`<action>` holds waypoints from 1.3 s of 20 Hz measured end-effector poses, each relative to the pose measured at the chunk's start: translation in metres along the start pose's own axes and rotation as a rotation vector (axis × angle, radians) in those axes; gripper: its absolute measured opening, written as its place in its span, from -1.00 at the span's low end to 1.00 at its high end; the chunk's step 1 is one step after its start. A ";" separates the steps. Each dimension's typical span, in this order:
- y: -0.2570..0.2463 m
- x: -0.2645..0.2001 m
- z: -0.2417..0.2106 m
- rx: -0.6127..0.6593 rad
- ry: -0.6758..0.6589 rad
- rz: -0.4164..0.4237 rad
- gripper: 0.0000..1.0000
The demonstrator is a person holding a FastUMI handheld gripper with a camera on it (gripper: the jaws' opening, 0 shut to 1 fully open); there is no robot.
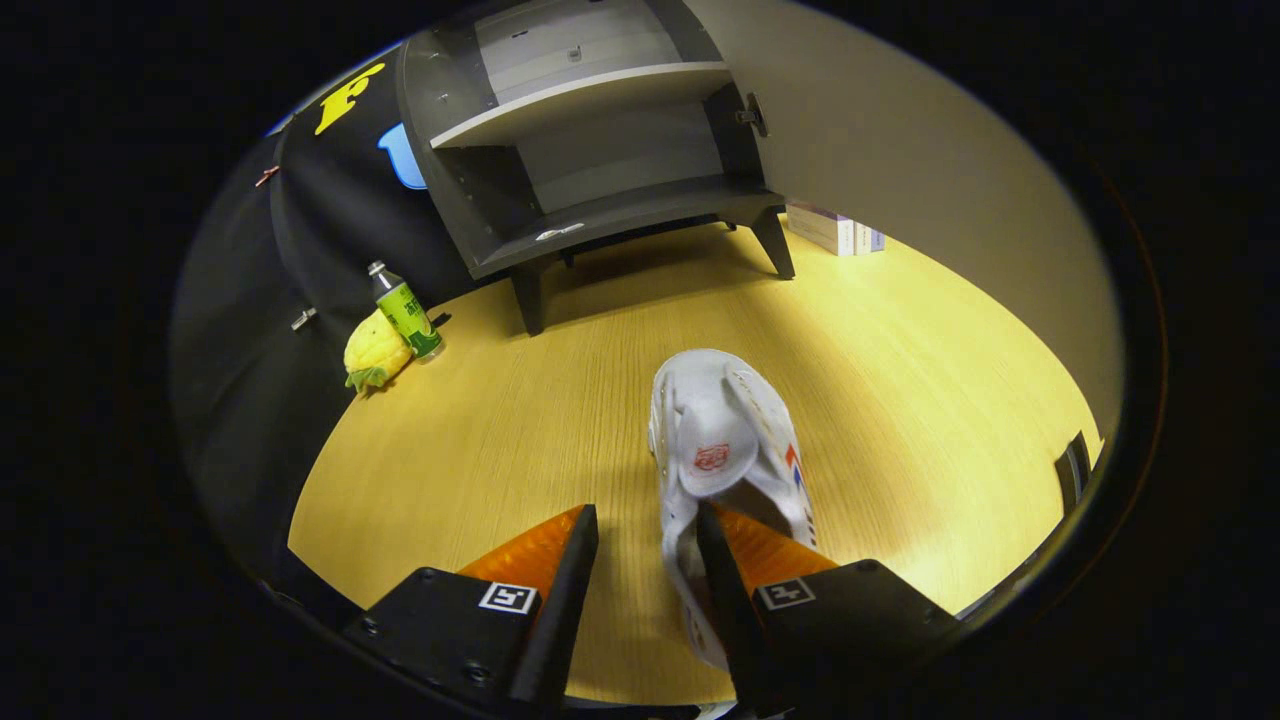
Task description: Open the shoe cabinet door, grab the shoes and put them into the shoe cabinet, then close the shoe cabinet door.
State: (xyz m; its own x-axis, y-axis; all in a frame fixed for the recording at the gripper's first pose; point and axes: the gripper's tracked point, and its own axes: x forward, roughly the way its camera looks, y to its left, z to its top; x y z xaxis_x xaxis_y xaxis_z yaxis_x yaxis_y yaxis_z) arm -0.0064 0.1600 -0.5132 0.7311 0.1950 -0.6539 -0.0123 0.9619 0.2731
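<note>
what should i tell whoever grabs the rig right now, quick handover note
Gripper: open, one finger inside the white shoe's opening, the other outside its side wall; not clamped.
Shoe: lying on the wooden floor, toe toward the shoe cabinet, which stands beyond it.
Done: cabinet door is open; no shoes visible on the shelves.
Left: close on the shoe, place it on a shelf, shut the door.

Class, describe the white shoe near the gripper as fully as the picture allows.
The white shoe lies on the wooden floor, its length running away from the gripper toward the open shoe cabinet. It looks like smooth synthetic or leather, with a red logo on the tongue and red and blue marks on one side. One finger overlaps its near end; the other finger stands apart, so the shoe is not gripped.
</note>
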 end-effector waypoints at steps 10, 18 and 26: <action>-0.027 0.032 0.025 -0.074 -0.203 -0.165 0.26; -0.023 0.036 0.054 -0.077 -0.250 -0.134 -0.88; -0.002 -0.033 0.128 -0.097 -0.275 -0.074 -0.88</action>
State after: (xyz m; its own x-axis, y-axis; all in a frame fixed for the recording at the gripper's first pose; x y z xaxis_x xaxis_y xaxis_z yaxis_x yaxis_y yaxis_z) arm 0.0565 0.1270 -0.4019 0.8897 0.0771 -0.4500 -0.0074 0.9880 0.1546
